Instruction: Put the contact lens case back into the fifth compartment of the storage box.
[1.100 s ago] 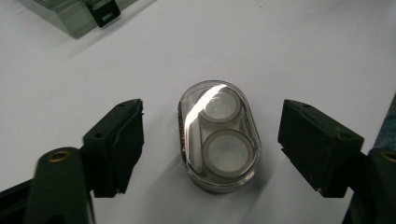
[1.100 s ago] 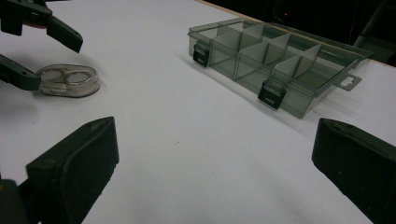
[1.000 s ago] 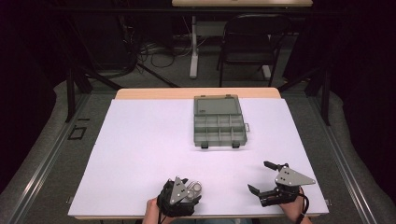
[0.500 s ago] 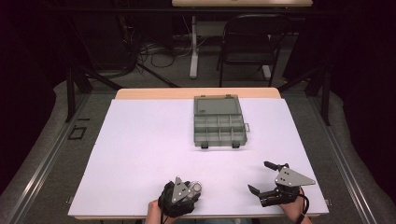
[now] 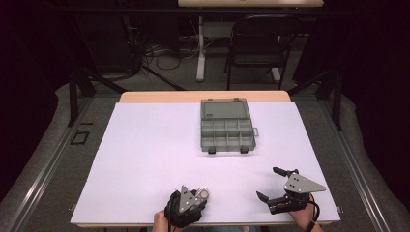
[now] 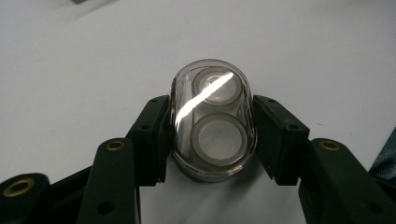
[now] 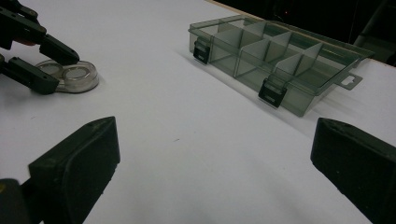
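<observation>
- The left claw (image 5: 198,194) sits at the near edge of the white tabletop (image 5: 145,159), left of centre in the high view, with the person's hand (image 5: 160,221) coming in from the bottom behind it.
- Its jaws have just been closing, and they now pinch a small clear oval case (image 6: 213,119): in the left gripper view the black pads press on the case's two long sides, one on each.
- The case lies flat on the tabletop and holds two round discs, one behind the other; a bright streak of glare crosses the farther disc.
- In the right gripper view the same case (image 7: 70,74) shows at far left, low on the white surface, with the left claw (image 7: 44,63) closed around it.
- The grey divided box (image 5: 227,126) lies near the middle of the tabletop, toward its far edge and well apart from both claws; its lid is laid open at the back and two dark latches sit on its near wall.
- In the right gripper view the box (image 7: 275,60) shows its partitioned compartments; I cannot tell whether anything lies in them.
- The right claw (image 5: 274,183) rests near the tabletop's near right corner, its jaws spread wide with only bare white surface between them, touching nothing.
</observation>
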Motion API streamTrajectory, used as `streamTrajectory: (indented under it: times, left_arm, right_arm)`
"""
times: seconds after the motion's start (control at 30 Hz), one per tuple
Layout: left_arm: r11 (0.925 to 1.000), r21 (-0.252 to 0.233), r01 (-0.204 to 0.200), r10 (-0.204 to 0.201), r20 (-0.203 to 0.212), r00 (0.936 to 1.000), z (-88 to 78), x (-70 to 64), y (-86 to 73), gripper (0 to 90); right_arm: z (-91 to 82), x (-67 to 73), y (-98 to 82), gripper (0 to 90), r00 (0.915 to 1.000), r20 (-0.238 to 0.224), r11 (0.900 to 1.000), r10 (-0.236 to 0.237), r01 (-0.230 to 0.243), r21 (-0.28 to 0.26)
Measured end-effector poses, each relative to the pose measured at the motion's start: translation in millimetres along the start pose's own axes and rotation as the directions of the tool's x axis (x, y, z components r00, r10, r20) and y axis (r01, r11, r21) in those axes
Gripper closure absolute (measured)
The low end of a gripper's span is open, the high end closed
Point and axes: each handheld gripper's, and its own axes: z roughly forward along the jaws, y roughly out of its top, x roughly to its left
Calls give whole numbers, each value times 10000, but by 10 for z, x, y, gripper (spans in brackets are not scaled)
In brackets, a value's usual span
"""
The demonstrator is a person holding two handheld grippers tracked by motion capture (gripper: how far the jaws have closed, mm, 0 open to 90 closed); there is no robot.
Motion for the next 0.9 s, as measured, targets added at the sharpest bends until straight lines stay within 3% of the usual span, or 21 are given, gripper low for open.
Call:
streamTrajectory:
  times: [0.17, 0.9]
  left_arm:
    - [9999, -97, 39, -38, 126, 9999, -21, 35, -9, 492]
    - [9965, -808, -192, 191, -22, 9998, -131, 111, 46, 492]
  right_arm:
    - [-5, -4, 0, 10, 10000, 23, 10000, -37, 37, 7]
    - [1, -7, -5, 11, 10000, 40, 10000, 30, -30, 24]
